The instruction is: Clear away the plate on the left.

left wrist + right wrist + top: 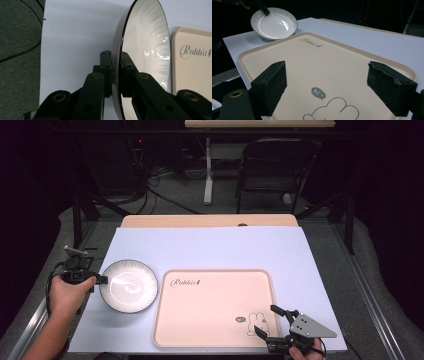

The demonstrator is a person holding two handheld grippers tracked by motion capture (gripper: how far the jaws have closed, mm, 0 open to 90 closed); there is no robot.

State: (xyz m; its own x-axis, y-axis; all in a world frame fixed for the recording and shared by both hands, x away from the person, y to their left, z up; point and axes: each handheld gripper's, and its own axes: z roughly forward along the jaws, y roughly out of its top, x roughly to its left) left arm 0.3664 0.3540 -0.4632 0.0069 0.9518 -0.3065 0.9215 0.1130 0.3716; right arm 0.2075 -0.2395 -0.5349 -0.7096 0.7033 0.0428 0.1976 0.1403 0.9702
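Observation:
A white ribbed plate with a dark rim (128, 285) sits on the lavender mat left of a beige tray (210, 320). My left gripper (100, 280) is shut on the plate's left rim; in the left gripper view the plate (147, 45) stands edge-on between the two jaws, which pinch its rim (117, 72). My right gripper (270, 319) hovers open over the tray's near right corner, beside the rabbit drawing (256, 322). In the right gripper view its wide-apart pads (272, 82) frame the tray (317, 67), with the plate (274, 23) far off at upper left.
The lavender mat (210, 245) covers a wooden table whose far edge (210, 220) shows behind it. A dark folding chair (275, 165) and a white table leg (208, 170) stand beyond on the grey floor. Cables lie at the far left.

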